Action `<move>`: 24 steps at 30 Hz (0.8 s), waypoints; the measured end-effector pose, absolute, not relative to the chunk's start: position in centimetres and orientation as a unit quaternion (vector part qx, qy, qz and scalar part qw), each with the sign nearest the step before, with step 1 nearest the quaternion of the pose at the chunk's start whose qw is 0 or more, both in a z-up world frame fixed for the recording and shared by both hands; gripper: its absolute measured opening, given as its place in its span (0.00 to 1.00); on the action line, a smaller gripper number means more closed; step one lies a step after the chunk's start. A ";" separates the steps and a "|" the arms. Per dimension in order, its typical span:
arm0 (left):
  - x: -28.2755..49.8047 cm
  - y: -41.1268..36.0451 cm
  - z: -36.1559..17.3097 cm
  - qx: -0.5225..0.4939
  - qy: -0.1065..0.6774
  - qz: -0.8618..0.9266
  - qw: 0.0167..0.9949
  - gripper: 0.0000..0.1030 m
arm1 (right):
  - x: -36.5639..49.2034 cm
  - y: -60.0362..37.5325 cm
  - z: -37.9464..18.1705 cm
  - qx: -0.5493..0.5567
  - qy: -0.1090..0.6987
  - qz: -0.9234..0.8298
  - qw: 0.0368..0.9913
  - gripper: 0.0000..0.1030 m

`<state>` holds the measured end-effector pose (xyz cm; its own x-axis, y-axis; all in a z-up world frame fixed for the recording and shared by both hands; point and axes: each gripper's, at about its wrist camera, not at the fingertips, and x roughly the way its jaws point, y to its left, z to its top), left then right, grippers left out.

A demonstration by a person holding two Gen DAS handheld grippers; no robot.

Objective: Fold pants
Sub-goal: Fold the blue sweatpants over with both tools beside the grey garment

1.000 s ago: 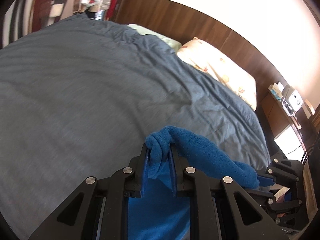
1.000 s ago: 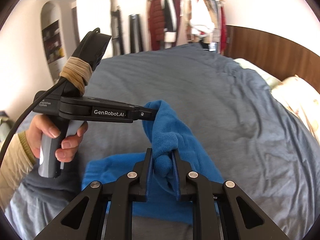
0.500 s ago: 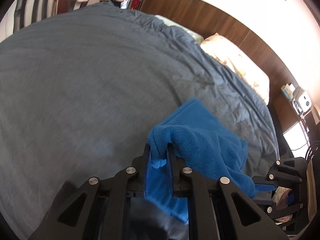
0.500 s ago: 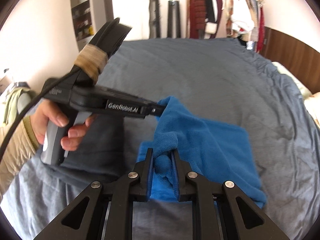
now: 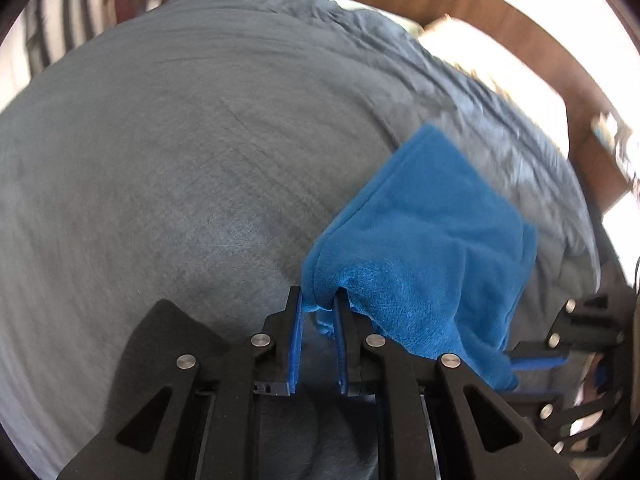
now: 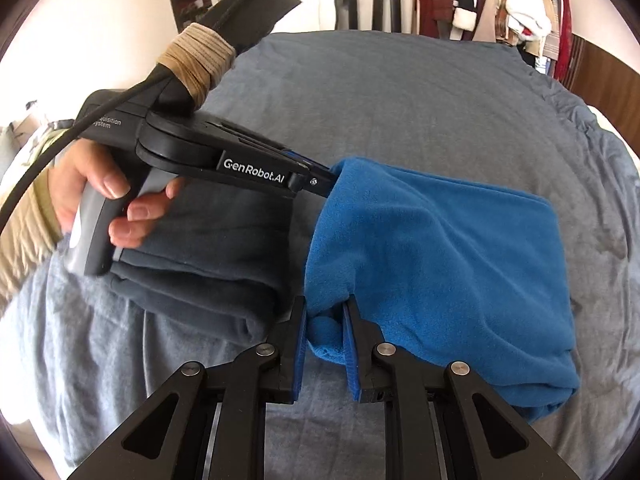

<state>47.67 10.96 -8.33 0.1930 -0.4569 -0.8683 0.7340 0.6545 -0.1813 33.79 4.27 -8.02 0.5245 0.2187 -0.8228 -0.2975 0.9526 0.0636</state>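
Observation:
The blue fleece pants [image 6: 440, 264] lie folded on the grey bedspread [image 6: 400, 92], their left edge lifted. My right gripper [image 6: 325, 316] is shut on the near left corner of the pants. My left gripper [image 5: 318, 304] is shut on the far left corner; it also shows in the right wrist view [image 6: 320, 180], held by a hand. In the left wrist view the pants [image 5: 420, 240] spread to the right, and my right gripper [image 5: 560, 344] shows at the right edge.
A folded dark grey garment [image 6: 200, 264] lies on the bed just left of the blue pants, under my left gripper. Pillows [image 5: 500, 76] and a wooden headboard [image 5: 500, 12] are at the bed's far end. A clothes rack [image 6: 500, 0] stands beyond the bed.
Both grippers have carried the held edge of the blue pants down and over, so the pants now lie spread on the bedspread. Both grips are unchanged.

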 end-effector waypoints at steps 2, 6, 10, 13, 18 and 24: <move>47.2 10.2 -8.0 0.187 0.492 -0.400 0.751 0.13 | 34.0 4.0 -8.1 -0.045 0.467 0.153 0.869 0.18; 46.3 9.0 -6.8 0.263 0.466 -0.409 0.739 0.13 | 33.5 3.6 -8.3 -0.053 0.466 0.166 0.868 0.18; 46.4 8.8 -6.9 0.296 0.459 -0.404 0.734 0.13 | 33.0 3.8 -8.8 -0.051 0.476 0.185 0.858 0.18; 47.2 9.2 -7.4 0.277 0.468 -0.387 0.745 0.11 | 32.7 4.0 -9.6 -0.013 0.509 0.222 0.831 0.14; 47.4 10.4 -7.7 0.262 0.480 -0.344 0.763 0.09 | 32.5 3.3 -9.0 0.015 0.505 0.213 0.837 0.14; 48.1 13.0 -6.0 0.051 0.513 -0.316 0.796 0.26 | 34.1 0.5 -5.9 0.049 0.463 0.159 0.871 0.15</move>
